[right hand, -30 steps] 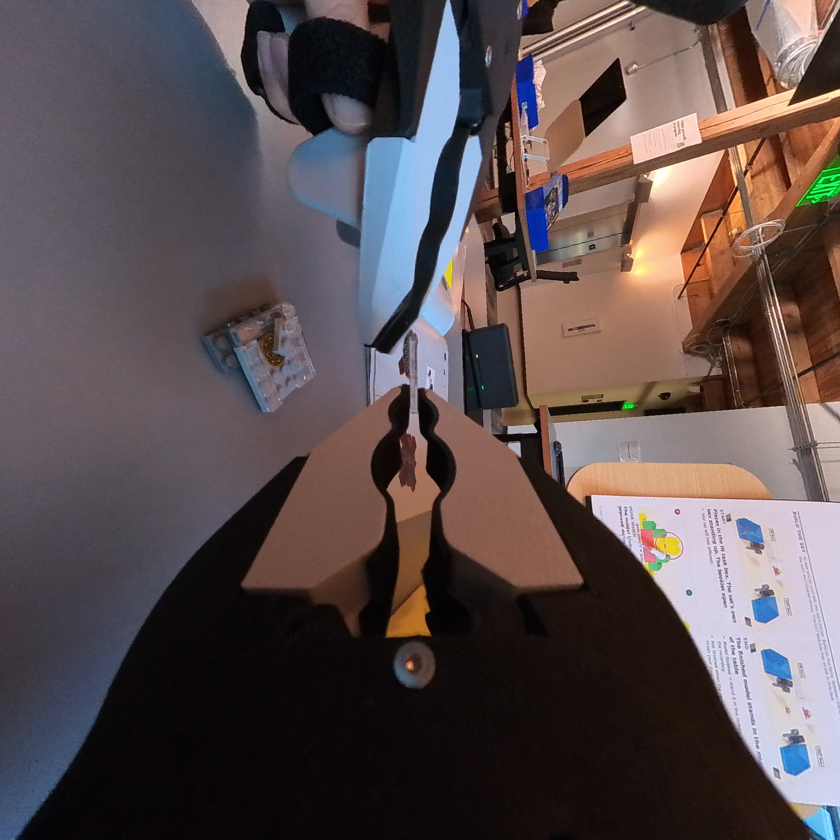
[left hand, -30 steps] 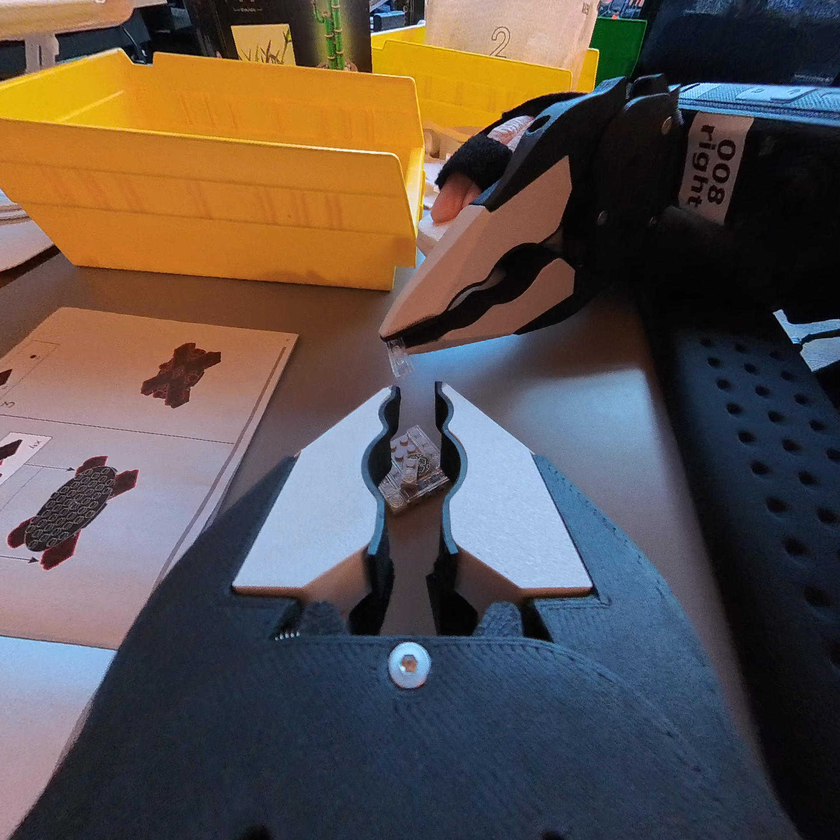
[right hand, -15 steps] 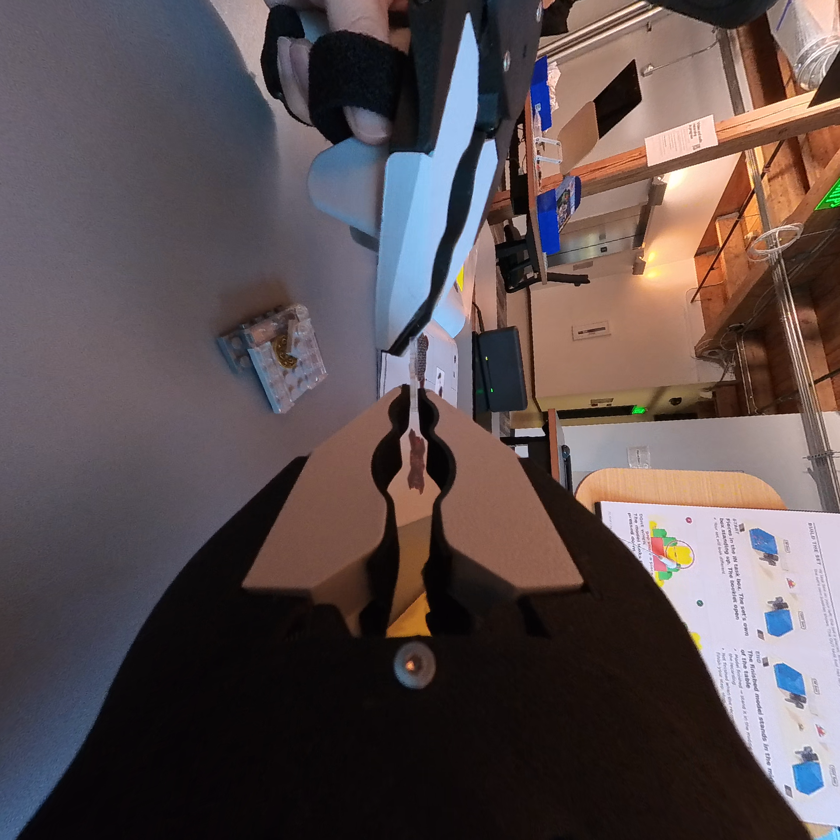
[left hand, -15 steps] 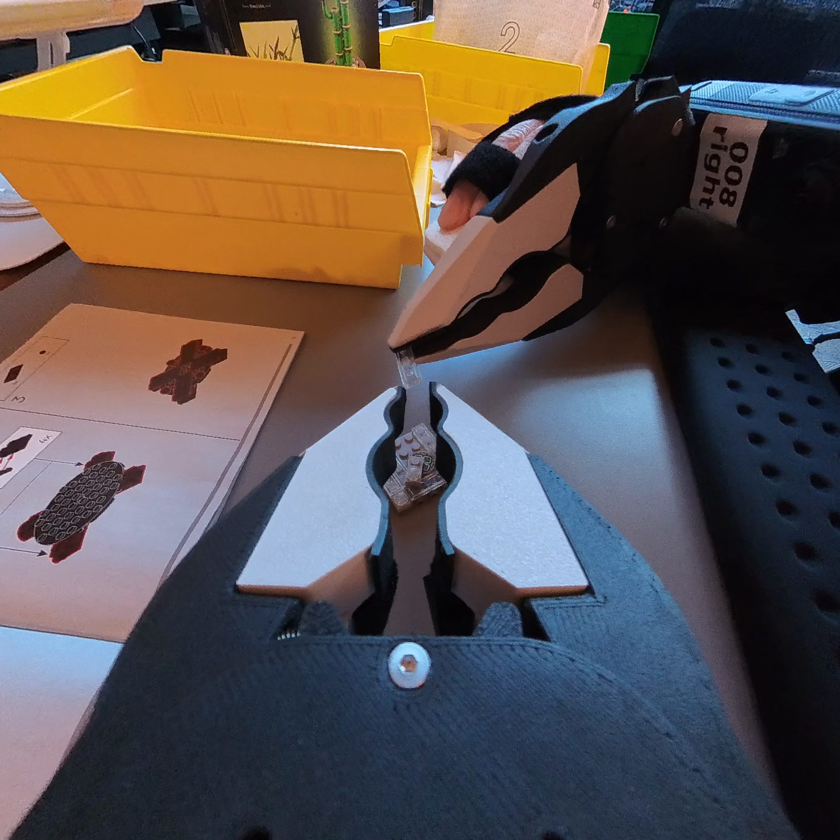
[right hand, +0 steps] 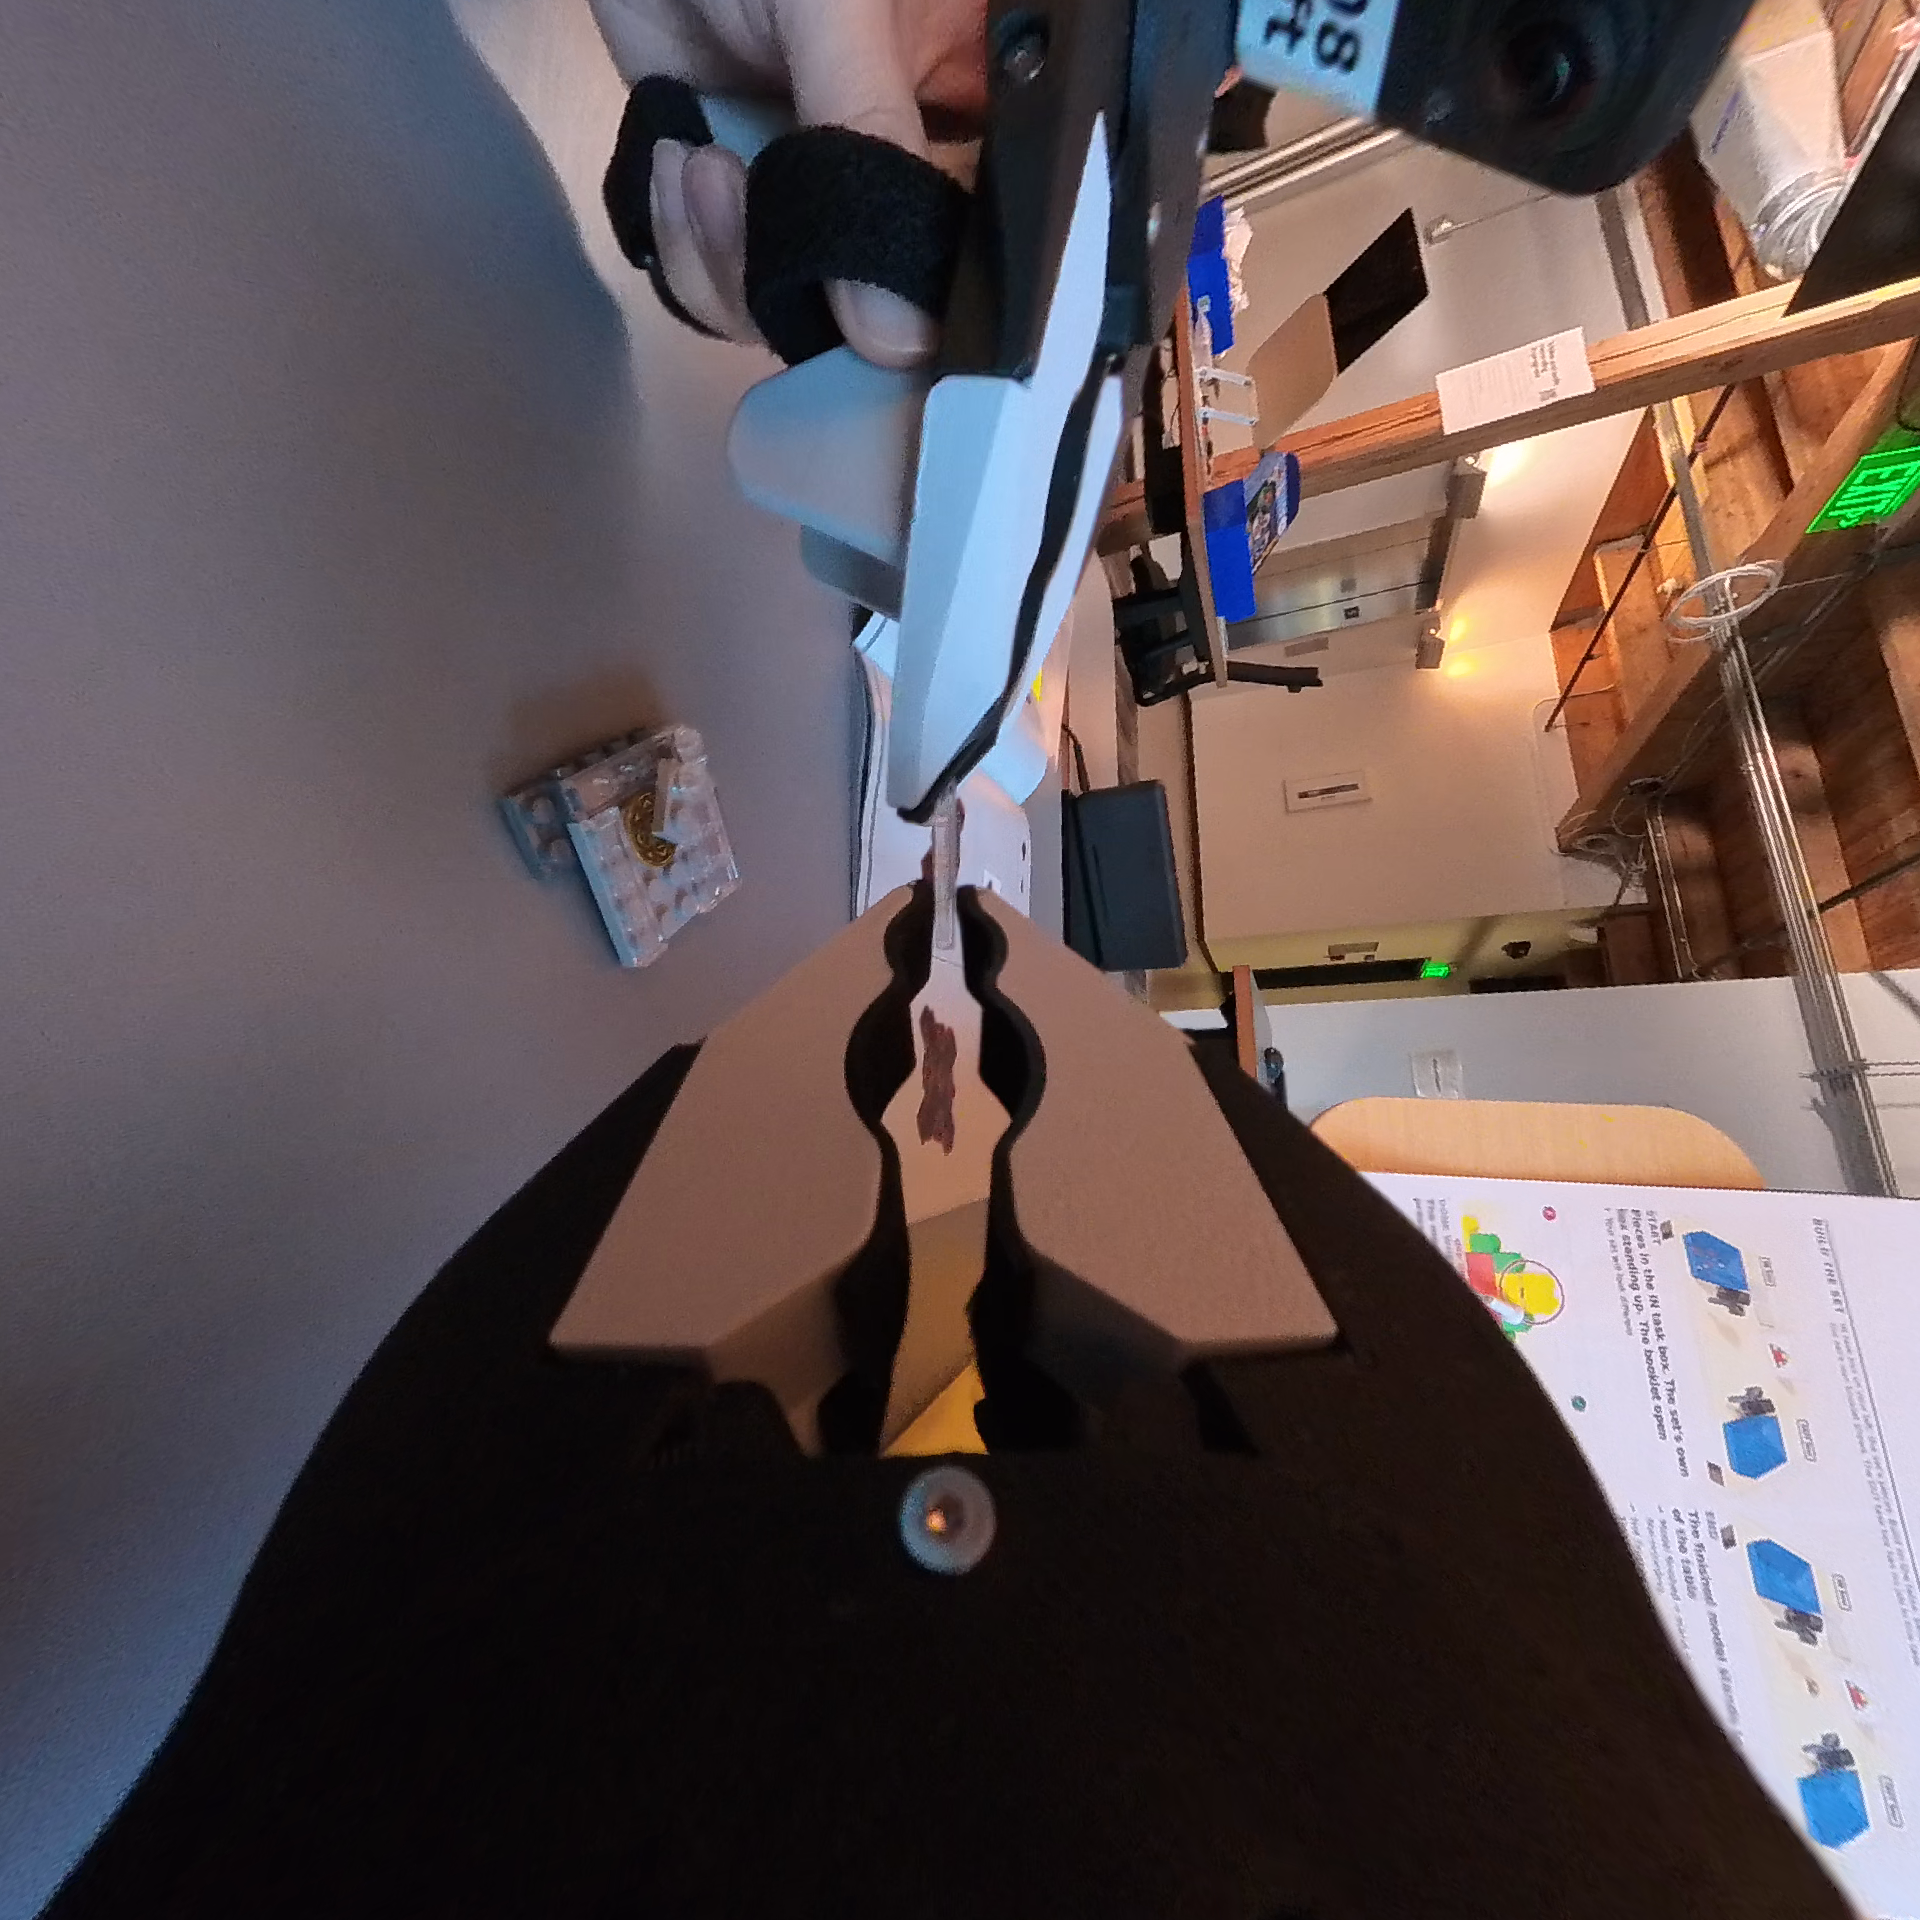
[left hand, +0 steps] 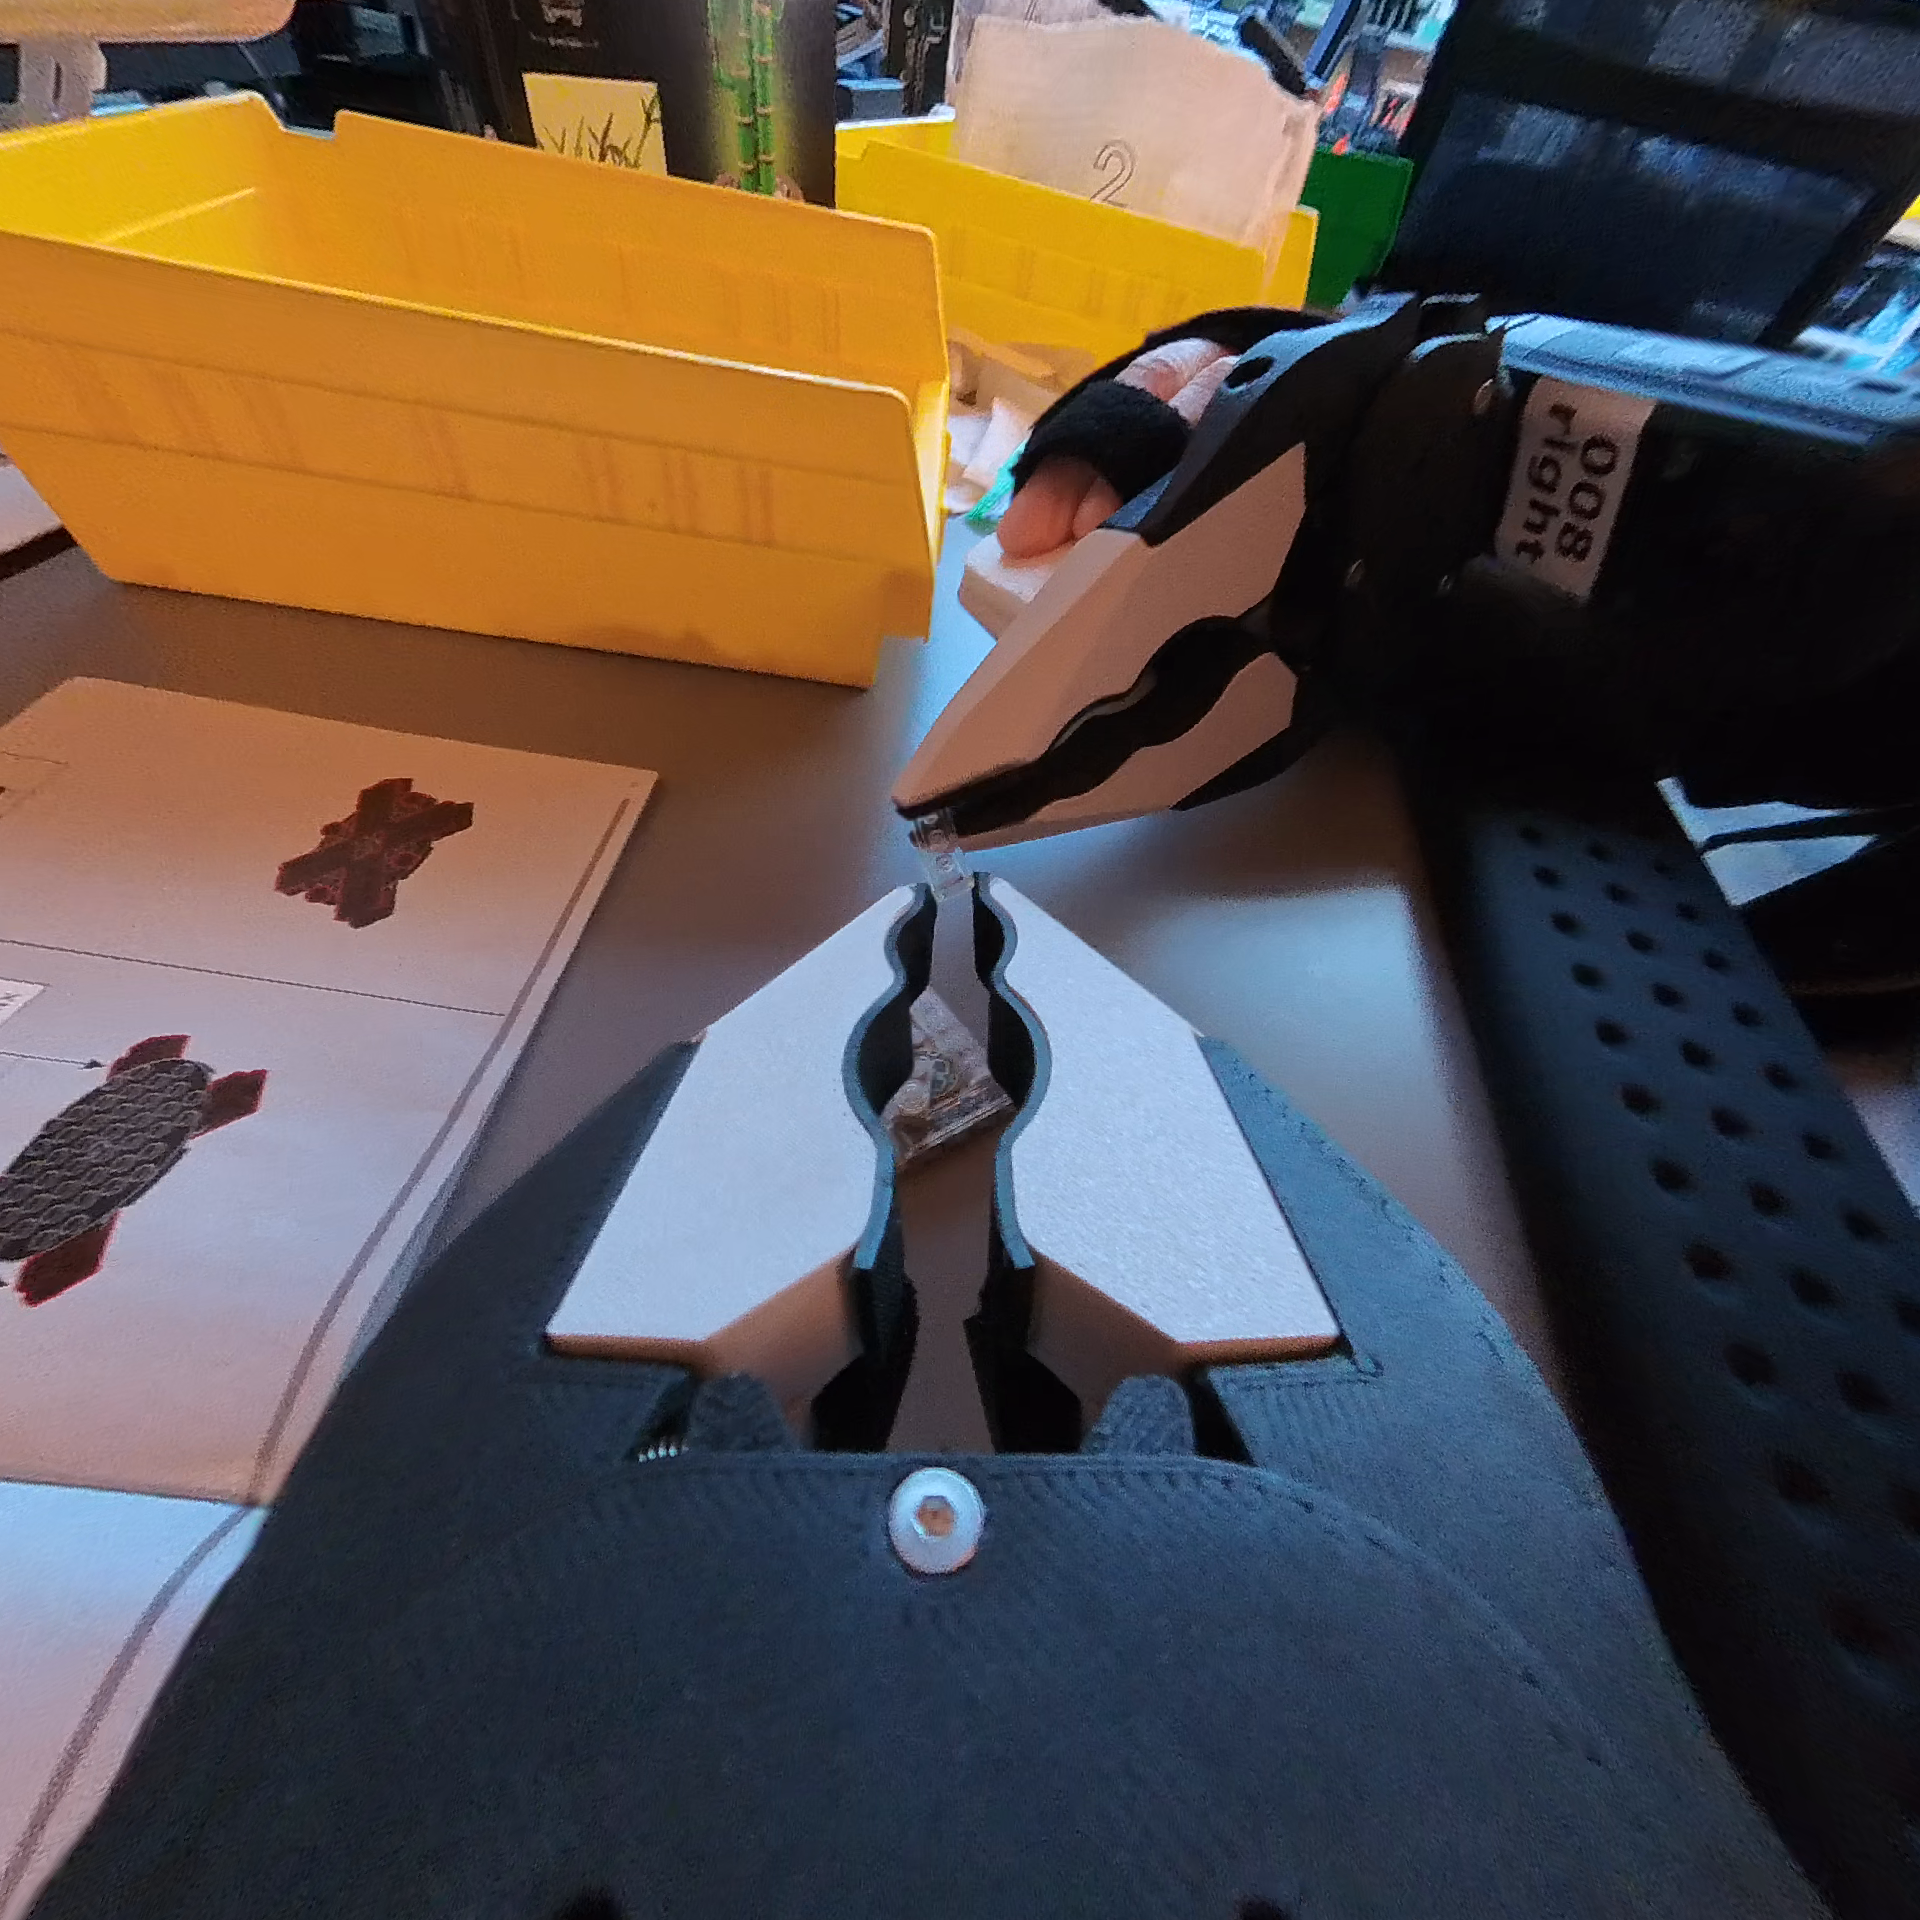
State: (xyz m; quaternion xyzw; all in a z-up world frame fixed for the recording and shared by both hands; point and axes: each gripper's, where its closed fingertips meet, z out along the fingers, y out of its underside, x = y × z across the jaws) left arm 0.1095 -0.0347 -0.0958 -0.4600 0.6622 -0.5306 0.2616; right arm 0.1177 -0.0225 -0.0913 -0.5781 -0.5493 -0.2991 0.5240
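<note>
Two grippers meet tip to tip above a dark grey table. My right gripper is closed on a small clear plastic piece, pinching its upper end so that the rest hangs down from the tips. My left gripper has its fingers drawn in to a narrow slit right at the piece's lower end. Whether they already pinch it or only flank it, I cannot tell.

The piece is thin, flat and see-through, and hard to make out against the table. I judge it very light, stiff and slick, and likely to twist or pop out of a careless pinch, so the flat faces look like the place to hold it.

A square assembly of clear studded bricks with a gold-coloured part in the middle lies on the table below and just beside the tips, touching neither gripper. A printed instruction sheet lies to the left, a yellow plastic bin stands behind it, and a black perforated mat lies to the right.
</note>
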